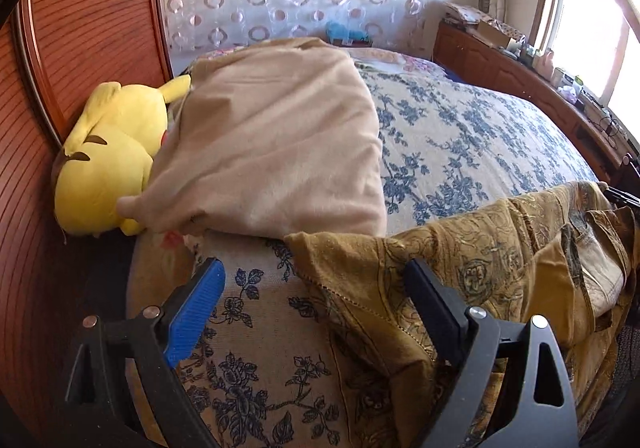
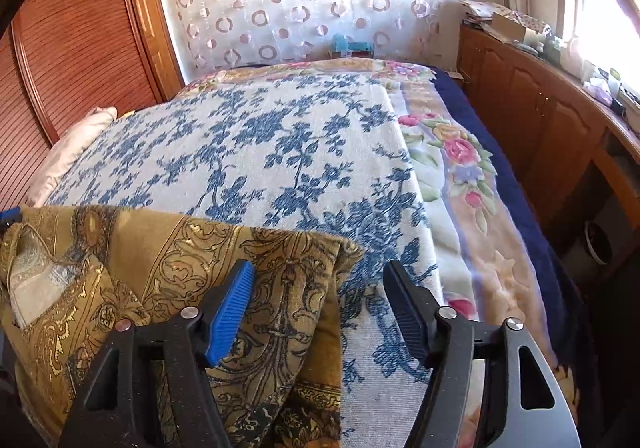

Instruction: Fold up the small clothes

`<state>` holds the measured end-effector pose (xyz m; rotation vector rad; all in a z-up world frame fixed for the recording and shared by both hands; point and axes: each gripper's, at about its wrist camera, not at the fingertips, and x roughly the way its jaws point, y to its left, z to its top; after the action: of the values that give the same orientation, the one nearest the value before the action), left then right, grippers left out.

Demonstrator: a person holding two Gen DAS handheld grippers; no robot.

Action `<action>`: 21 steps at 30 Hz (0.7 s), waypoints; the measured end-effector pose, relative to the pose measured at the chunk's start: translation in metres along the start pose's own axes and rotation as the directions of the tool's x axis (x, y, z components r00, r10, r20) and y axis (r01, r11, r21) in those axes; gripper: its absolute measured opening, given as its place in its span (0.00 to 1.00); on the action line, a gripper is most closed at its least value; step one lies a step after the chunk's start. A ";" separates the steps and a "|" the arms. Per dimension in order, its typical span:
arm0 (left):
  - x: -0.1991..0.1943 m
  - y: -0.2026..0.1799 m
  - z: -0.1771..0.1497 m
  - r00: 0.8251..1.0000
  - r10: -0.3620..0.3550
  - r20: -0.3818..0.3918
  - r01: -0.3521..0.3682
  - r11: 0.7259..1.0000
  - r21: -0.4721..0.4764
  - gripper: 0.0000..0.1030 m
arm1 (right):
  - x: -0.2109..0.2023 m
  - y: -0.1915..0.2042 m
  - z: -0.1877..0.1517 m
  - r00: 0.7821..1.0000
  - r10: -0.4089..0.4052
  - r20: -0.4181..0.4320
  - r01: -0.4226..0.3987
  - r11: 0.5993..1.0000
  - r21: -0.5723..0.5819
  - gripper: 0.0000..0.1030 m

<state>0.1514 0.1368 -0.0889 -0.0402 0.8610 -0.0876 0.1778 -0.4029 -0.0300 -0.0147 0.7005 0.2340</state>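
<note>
Lying between both grippers' wide-apart jaws, the gold patterned garment (image 1: 460, 272) drapes the bedspread (image 2: 280, 152).

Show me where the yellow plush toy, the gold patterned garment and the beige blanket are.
yellow plush toy (image 1: 104, 172): left wrist view, on its head.
gold patterned garment (image 2: 276, 312): right wrist view, on its folded corner.
beige blanket (image 1: 276, 136): left wrist view, on its middle.

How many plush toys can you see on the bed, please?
1: the yellow plush toy lies at the bed's left edge against the wooden wall panel, partly under the beige blanket. Others may be hidden.
</note>
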 end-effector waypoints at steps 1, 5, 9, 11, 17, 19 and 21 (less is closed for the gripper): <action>0.001 0.000 -0.001 1.000 -0.007 -0.002 0.007 1.000 -0.002 0.89 | 0.000 -0.001 0.001 1.000 0.001 0.001 -0.001 1.000 0.000 0.70; 0.007 0.003 -0.002 0.999 -0.044 -0.020 0.044 0.999 -0.024 0.89 | 0.005 0.003 0.003 1.000 -0.012 -0.022 0.011 1.000 -0.027 0.71; 0.008 0.002 -0.005 0.998 -0.066 -0.019 0.065 0.998 -0.024 0.81 | 0.009 0.011 0.007 0.999 0.006 -0.043 -0.008 0.998 -0.061 0.71; 0.007 -0.001 -0.006 0.998 -0.069 -0.010 0.069 0.998 -0.006 0.71 | 0.012 0.012 0.007 0.999 0.006 -0.051 -0.009 0.998 -0.065 0.71; 0.006 -0.006 -0.005 0.996 -0.085 -0.009 0.085 0.996 0.030 0.44 | 0.009 0.014 0.002 0.999 0.017 -0.031 -0.020 0.996 -0.092 0.37; 0.006 -0.008 -0.004 0.997 -0.080 -0.010 0.080 0.996 0.033 0.30 | 0.008 0.014 0.000 0.998 0.045 -0.034 -0.048 0.994 -0.098 0.20; 0.005 -0.009 -0.005 0.996 -0.084 -0.008 0.085 0.996 0.034 0.13 | 0.005 0.013 -0.002 0.995 0.094 -0.039 -0.097 0.992 -0.085 0.09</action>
<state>0.1500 0.1270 -0.0950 -0.0441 0.8646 -0.1819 0.1770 -0.3899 -0.0339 -0.0684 0.7260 0.3566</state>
